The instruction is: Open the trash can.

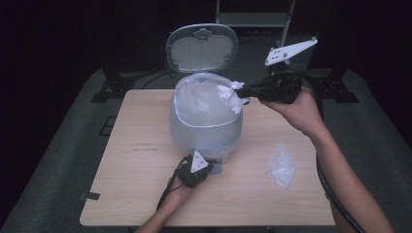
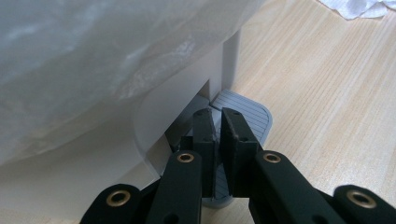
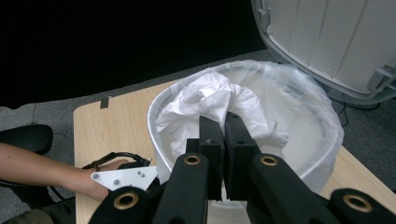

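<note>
- Left gripper (image 1: 206, 166): low at the bin's front base; jaws nearly together with nothing between them, tips pressing on the ribbed grey pedal (image 2: 247, 114), which projects from the base onto the wooden table (image 1: 131, 194).
- Pedal bin (image 1: 206, 128): white, lined with a thin clear bag; lid (image 1: 201, 47) raised upright behind the opening.
- Crumpled white tissue (image 3: 219, 100): held over the bin's rim, partly above the liner; judged very light, soft and easily crushed, not slippery; any protruding fold serves as a hold.
- Right gripper (image 1: 245, 91): raised at the bin's right rim; jaws clenched on the tissue's edge.
- Second crumpled piece (image 1: 282, 167): lies on the table to the right, well apart from the bin.
</note>
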Action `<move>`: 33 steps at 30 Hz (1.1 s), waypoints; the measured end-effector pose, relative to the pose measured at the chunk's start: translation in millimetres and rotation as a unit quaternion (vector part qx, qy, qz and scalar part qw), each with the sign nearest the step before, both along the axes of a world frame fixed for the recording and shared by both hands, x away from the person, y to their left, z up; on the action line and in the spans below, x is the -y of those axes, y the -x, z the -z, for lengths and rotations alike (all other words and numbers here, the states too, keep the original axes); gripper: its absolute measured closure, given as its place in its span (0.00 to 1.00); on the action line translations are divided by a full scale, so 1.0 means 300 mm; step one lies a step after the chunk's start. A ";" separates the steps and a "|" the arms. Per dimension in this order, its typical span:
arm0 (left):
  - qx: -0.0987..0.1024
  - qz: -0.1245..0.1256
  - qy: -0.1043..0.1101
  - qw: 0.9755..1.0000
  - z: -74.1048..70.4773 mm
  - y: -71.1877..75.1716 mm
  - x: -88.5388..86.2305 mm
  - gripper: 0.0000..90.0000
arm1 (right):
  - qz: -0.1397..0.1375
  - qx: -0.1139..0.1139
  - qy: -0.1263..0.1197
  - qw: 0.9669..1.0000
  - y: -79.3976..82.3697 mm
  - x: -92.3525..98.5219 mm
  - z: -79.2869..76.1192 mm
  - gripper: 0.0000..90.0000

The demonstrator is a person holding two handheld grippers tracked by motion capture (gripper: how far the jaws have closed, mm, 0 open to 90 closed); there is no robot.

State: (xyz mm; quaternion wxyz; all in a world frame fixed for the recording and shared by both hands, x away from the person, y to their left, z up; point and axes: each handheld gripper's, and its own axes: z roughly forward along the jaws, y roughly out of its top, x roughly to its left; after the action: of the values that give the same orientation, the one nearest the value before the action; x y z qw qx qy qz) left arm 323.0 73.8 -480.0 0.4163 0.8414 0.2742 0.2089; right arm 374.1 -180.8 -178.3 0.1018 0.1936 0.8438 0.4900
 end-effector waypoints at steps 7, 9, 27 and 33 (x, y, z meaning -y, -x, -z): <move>-0.001 0.000 0.002 1.000 0.000 -0.001 0.000 0.94 | -0.005 -0.001 0.003 1.000 -0.015 -0.031 -0.004 0.97; -0.002 0.000 0.004 1.000 0.001 -0.001 0.000 0.94 | -0.007 -0.001 0.003 1.000 -0.020 -0.041 -0.004 0.97; -0.002 -0.001 0.005 1.000 0.001 -0.002 0.000 0.94 | -0.020 -0.008 0.005 1.000 -0.059 -0.111 0.019 0.97; 0.000 0.000 0.000 1.000 0.000 0.000 0.000 0.94 | -0.023 -0.011 0.001 1.000 -0.075 -0.129 0.036 0.97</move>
State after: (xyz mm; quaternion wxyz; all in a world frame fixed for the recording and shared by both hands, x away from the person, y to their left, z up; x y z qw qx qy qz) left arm 323.1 73.7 -480.1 0.4168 0.8413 0.2738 0.2087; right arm 396.5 -142.2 -189.1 0.0815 0.1794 0.8495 0.4895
